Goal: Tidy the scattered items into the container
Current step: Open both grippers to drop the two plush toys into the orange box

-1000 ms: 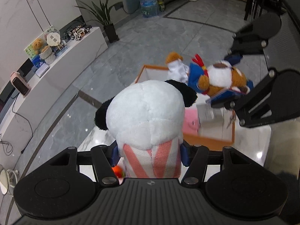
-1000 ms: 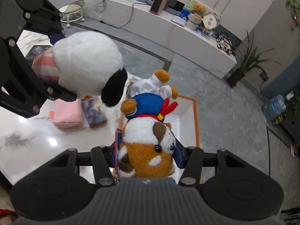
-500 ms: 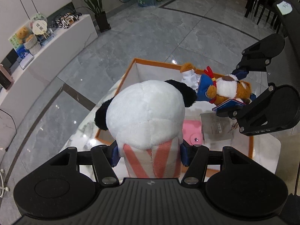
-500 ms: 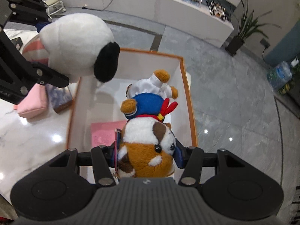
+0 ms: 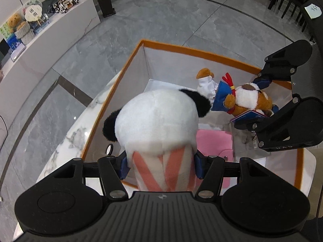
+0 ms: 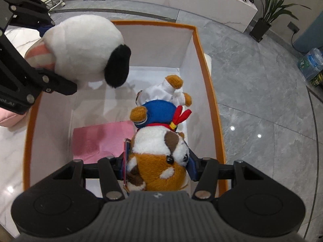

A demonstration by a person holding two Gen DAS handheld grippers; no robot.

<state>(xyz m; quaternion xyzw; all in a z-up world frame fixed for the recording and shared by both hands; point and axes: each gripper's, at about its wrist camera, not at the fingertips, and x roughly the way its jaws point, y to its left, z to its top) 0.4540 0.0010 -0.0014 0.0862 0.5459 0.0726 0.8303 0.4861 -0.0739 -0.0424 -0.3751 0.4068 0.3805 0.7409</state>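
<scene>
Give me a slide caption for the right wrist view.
Right tongs hold a brown-and-white plush dog over the orange-rimmed box; left tongs bring a white plush alongside.

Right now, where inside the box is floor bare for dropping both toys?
Bare white floor lies at the far end of the orange-rimmed box, beyond the pink pouch, under the panda plush. The near end is crowded: pouch and dog plush.

Legible text is minimal. The right gripper body, at the right of the left wrist view, bears faint embossed letters that cannot be read with certainty. A pale paper note on the dark panel at far right carries handwritten strokes, illegible.
</scene>
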